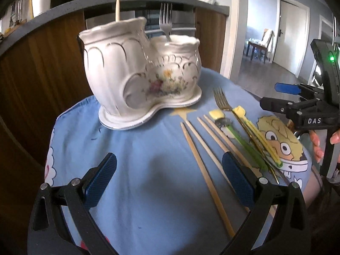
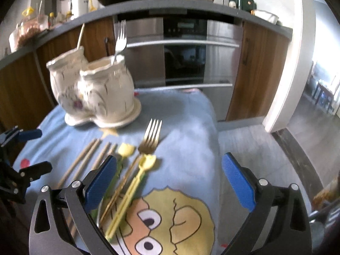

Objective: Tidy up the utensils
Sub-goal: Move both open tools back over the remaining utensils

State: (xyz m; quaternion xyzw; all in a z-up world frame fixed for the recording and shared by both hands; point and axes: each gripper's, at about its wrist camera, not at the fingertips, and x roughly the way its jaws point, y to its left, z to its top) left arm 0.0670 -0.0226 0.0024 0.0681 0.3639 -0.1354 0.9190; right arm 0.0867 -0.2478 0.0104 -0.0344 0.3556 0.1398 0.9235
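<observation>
On the cloth-covered tabletop [image 2: 187, 127], the gold fork [image 2: 148, 140] is seen lengthwise just left of the wide-open right hand-held gripper [image 2: 169, 182], the wide-open left hand-held gripper [image 1: 169, 176] farther off.

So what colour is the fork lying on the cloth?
Gold, the fork on the blue cloth; clearest in the right wrist view.

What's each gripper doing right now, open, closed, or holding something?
Left gripper: open, empty, above the cloth near the chopsticks.
Right gripper: open, empty, above the yellow spoon.
</observation>
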